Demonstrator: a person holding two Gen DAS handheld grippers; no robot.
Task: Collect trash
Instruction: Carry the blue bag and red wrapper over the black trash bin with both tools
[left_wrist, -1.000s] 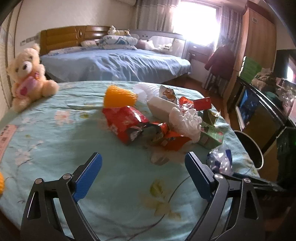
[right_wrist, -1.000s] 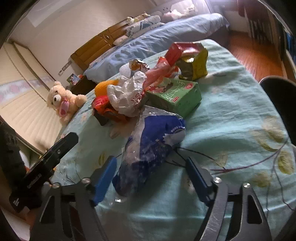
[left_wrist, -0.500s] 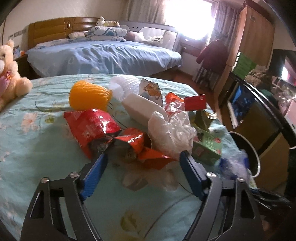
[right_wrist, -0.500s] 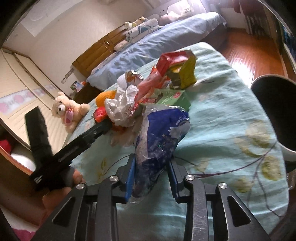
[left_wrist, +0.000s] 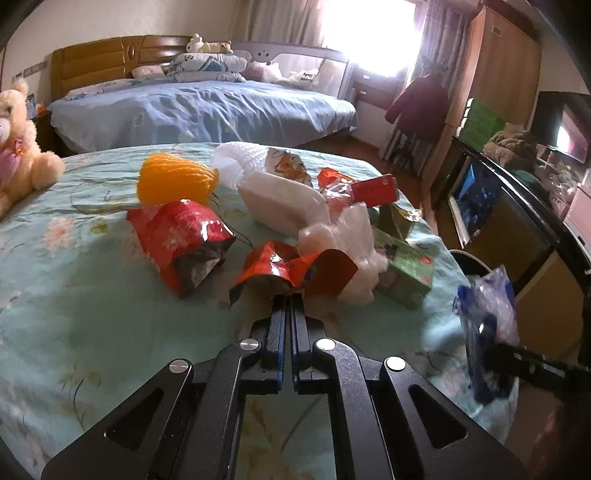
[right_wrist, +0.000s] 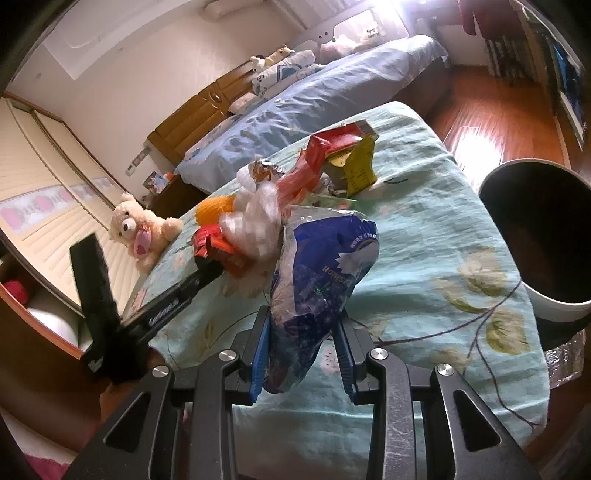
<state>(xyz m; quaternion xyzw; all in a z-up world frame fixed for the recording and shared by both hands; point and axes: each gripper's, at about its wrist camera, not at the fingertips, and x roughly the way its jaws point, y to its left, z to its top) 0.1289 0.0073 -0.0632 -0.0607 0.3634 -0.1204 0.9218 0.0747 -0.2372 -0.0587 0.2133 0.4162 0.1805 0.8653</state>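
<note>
A heap of trash lies on the teal flowered tablecloth (left_wrist: 74, 314). My left gripper (left_wrist: 290, 301) is shut on the edge of a crumpled orange-red wrapper (left_wrist: 291, 267), which also shows in the right wrist view (right_wrist: 232, 258). My right gripper (right_wrist: 303, 332) is shut on a blue and clear plastic bag (right_wrist: 321, 266) and holds it above the table's right edge; the bag also shows in the left wrist view (left_wrist: 487, 328). A dark trash bin with a white rim (right_wrist: 543, 236) stands to the right of the table.
The heap holds a red foil bag (left_wrist: 177, 236), an orange net (left_wrist: 173, 181), a white tissue pack (left_wrist: 284, 203), a white plastic bag (left_wrist: 347, 236), a green box (left_wrist: 402, 269) and a red carton (left_wrist: 375, 190). A teddy bear (left_wrist: 18, 147) sits at the left. A bed stands behind.
My left gripper moved forward into the heap and shut on the orange-red wrapper. My right gripper shut on the blue bag and lifted it toward the bin side.
</note>
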